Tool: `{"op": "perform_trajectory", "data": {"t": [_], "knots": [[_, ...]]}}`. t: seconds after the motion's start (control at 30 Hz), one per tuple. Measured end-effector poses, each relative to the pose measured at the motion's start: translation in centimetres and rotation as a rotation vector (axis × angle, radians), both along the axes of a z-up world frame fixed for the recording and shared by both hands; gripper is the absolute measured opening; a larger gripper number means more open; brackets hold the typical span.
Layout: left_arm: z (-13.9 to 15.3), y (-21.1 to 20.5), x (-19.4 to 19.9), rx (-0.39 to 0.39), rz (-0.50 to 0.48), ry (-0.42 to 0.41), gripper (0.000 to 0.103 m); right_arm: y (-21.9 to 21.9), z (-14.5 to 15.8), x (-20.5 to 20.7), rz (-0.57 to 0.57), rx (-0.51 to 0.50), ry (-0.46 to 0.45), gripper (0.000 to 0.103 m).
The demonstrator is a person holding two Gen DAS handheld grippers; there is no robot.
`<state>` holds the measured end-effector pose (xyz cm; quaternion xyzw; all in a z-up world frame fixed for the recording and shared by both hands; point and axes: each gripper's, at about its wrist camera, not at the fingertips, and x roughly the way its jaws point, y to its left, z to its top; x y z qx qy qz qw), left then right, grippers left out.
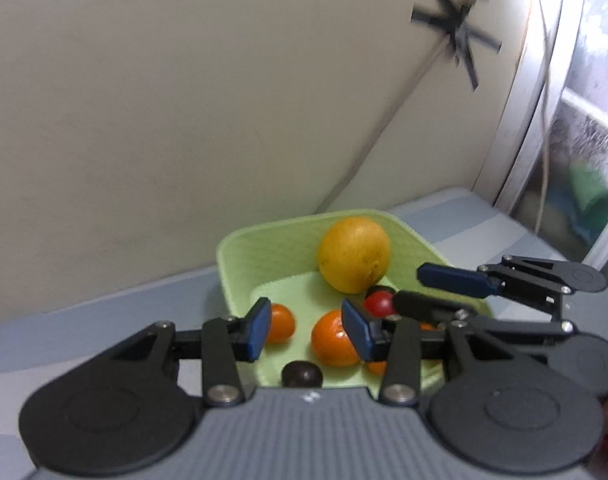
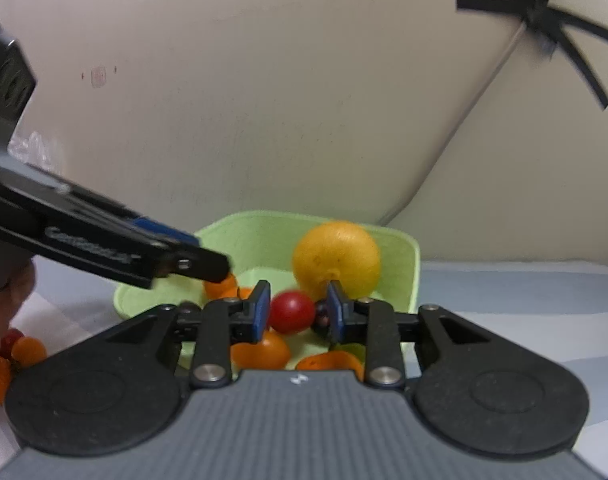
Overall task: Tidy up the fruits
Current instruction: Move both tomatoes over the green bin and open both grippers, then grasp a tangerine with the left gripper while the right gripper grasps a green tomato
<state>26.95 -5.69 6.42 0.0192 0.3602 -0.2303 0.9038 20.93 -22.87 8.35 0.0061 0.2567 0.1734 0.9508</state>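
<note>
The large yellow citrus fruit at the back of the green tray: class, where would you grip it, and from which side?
Grip the yellow citrus fruit across its widest middle, from above. The green tray wall sits close behind it and small fruits crowd its front; only the top is free.

basket (image 1: 240, 252) rear: big orange (image 1: 354, 254) blocks | front-left floor: bare | right claw (image 1: 420, 292) crowds right side

Only lettering: blurred white brand text along the side of the left gripper (image 2: 208, 268) in the right wrist view, unreadable; small white logo mark on each gripper body.
</note>
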Motion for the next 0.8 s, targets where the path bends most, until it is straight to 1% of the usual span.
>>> {"op": "perform_trajectory", "data": {"t": [0.07, 0.1, 0.13, 0.2, 0.27, 0.37, 0.43, 0.5, 0.57, 0.67, 0.8], "knots": [[1.6, 1.7, -1.4, -0.011, 0.028, -0.024, 0.040, -0.3, 1.3, -1.6, 0.004, 0.022, -0.032, 0.033], [2.4, 2.9, -2.6, -0.029, 0.042, -0.034, 0.040, -0.4, 1.9, -2.3, 0.013, 0.039, -0.043, 0.033], [3.0, 4.1, -3.9, -0.047, 0.046, -0.046, 0.040, -0.4, 2.4, -3.3, 0.032, 0.062, -0.053, 0.033], [3.7, 6.2, -6.8, -0.046, 0.076, -0.069, 0.040, -0.2, 3.0, -5.4, 0.090, 0.106, -0.047, 0.033], [3.4, 8.0, -9.7, -0.052, 0.104, -0.072, 0.040, 0.7, 3.0, -7.4, 0.156, 0.136, -0.019, 0.033], [2.0, 10.0, -13.8, -0.045, 0.160, -0.061, 0.040, 3.0, 2.2, -9.9, 0.260, 0.128, 0.013, 0.033], [0.8, 10.9, -16.1, -0.055, 0.193, -0.045, 0.040, 4.6, 1.5, -10.8, 0.318, 0.131, 0.054, 0.033], [0.0, 11.4, -18.2, -0.050, 0.219, -0.042, 0.040, 5.8, 1.0, -11.3, 0.356, 0.118, 0.076, 0.033], [-0.6, 10.9, -19.9, -0.027, 0.222, -0.059, 0.040, 7.0, 0.8, -11.4, 0.378, 0.080, 0.079, 0.033], [-1.0, 10.4, -20.8, -0.022, 0.218, -0.065, 0.040, 8.1, 0.5, -10.6, 0.392, 0.065, 0.094, 0.033], [-1.6, 9.7, -20.6, -0.071, 0.205, -0.043, 0.040, 8.0, 0.9, -9.0, 0.376, 0.047, 0.080, 0.033]]}}
